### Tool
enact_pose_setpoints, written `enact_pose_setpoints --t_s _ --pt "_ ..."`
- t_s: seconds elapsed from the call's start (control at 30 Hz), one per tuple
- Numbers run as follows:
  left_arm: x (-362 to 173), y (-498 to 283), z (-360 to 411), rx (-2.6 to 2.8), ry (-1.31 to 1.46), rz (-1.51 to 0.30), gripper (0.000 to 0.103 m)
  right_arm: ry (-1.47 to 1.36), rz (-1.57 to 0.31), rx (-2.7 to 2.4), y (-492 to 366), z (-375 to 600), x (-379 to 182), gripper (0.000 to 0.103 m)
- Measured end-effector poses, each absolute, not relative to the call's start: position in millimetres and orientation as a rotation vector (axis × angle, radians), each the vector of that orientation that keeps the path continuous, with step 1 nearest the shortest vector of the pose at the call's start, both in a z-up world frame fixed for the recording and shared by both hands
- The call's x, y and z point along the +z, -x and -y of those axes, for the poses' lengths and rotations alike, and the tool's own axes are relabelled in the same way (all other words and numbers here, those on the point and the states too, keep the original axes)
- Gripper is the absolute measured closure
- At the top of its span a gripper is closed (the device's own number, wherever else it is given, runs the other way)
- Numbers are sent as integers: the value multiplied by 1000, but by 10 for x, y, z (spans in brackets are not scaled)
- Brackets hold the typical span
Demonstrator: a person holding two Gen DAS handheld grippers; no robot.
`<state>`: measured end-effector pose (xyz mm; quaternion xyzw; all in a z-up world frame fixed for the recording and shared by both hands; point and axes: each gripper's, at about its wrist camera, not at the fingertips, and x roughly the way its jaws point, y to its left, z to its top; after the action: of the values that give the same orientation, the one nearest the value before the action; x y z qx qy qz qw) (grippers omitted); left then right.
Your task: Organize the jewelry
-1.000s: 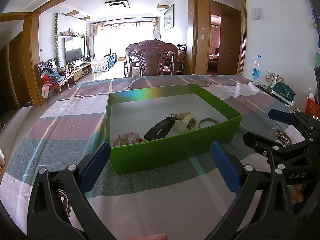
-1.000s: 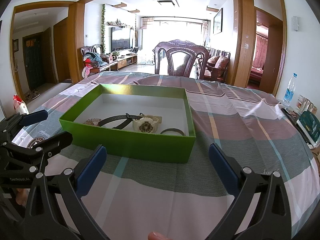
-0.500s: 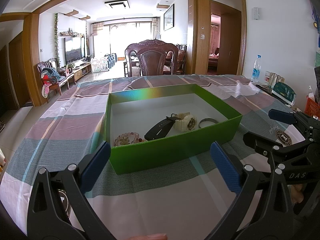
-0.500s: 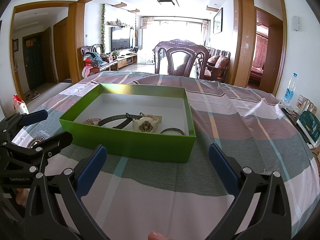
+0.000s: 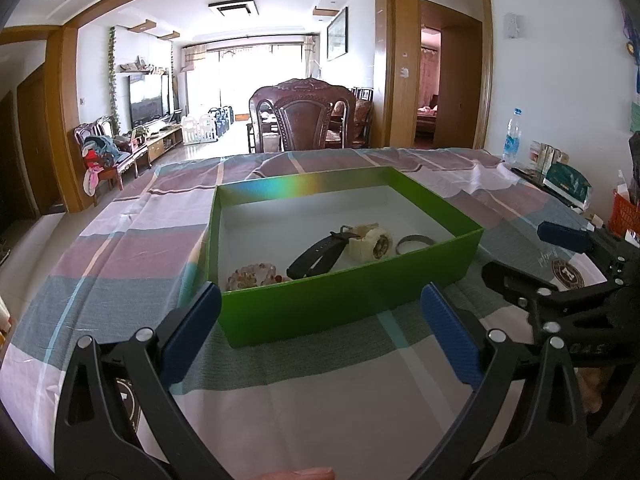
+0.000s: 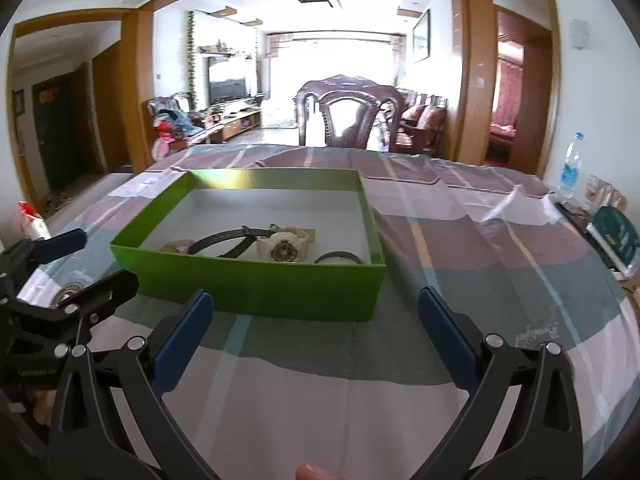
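Nearest, left gripper [image 5: 320,332] and right gripper [image 6: 316,330], both spread wide, empty, over the striped tablecloth [image 6: 480,248]. Beyond, green box [image 5: 344,300] holding bead bracelet [image 5: 252,274], black strap [image 5: 320,256], cream watch [image 5: 370,240], ring [image 5: 416,242]. Farther back, wooden chair [image 5: 302,120].

A striped cloth [image 5: 120,248] in pink, mauve and grey-green covers the surface. A carved wooden chair [image 5: 302,120] stands at its far edge. A plastic water bottle [image 5: 512,138] stands upright at the right edge, near a green packet [image 5: 568,186] and an orange basket [image 5: 624,214]. Beyond, a television [image 5: 146,100] faces a bright living room where clothes are piled on an armchair [image 5: 106,152].
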<state>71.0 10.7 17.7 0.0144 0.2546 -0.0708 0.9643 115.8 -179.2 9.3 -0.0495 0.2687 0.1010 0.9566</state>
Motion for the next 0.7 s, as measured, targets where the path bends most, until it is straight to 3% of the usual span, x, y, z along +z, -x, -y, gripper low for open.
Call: enact_pose_setpoints --t_s 0.7 --pt "137 -731 -104 3 -75 -524 4 154 -493 103 -1076 1714 94 3"
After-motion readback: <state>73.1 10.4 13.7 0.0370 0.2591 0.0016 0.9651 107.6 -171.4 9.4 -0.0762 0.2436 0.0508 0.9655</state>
